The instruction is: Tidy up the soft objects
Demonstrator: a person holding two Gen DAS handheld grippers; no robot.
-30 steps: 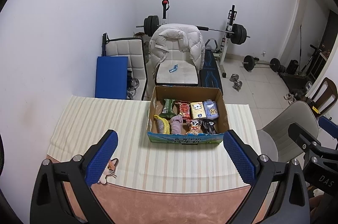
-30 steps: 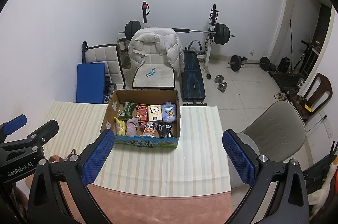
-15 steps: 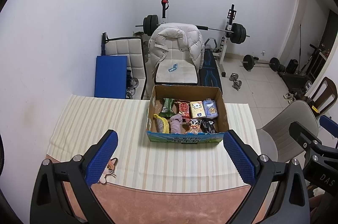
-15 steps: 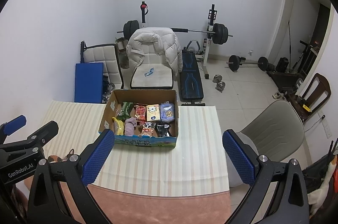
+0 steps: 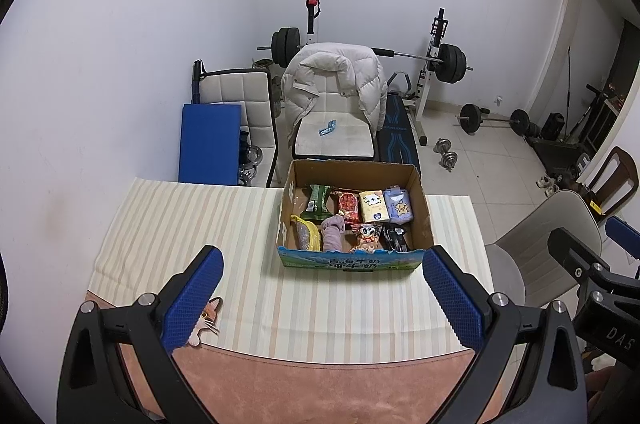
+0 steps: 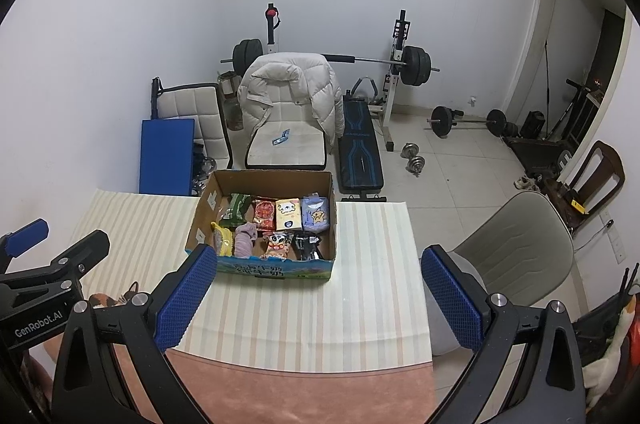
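L wrist view, left to right: cat-face soft toy (image 5: pixel 206 318) lies on the striped cloth (image 5: pixel 192 224) at approx 8 o'clock, partly hidden behind the L pad of the left gripper (image 5: pixel 323 296). That gripper hangs over the table w/ jaws spread wide, nothing between the blue pads. Cardboard box (image 5: pixel 352 262) sits on the cloth just right of centre, approx 1 o'clock from the gripper's mid-gap, apart from both pads.

Inside the box, back row L to R: green packet (image 5: pixel 318 203), red packet (image 5: pixel 347 205), yellow-white pack (image 5: pixel 373 205), blue star pack (image 5: pixel 398 204). Front row L to R: yellow pouch (image 5: pixel 306 234), rolled mauve sock (image 5: pixel 333 234), cartoon-print bag (image 5: pixel 366 238), black item (image 5: pixel 394 239), too small to say what it is.

Beyond the box at 12 o'clock: chair w/ white puffer jacket (image 5: pixel 332 79) draped over its back. Grey chair (image 5: pixel 544 244) at 3 o'clock, beside the table edge.

R wrist view: right gripper (image 6: pixel 318 296) also wide open, holding nothing; its L pad overlaps the box's near-left corner in view, can't tell if touching. The toy peeks out at approx 8 o'clock, mostly hidden by gripper frames. Pink mat (image 6: pixel 300 396) covers the near table edge at 6 o'clock.
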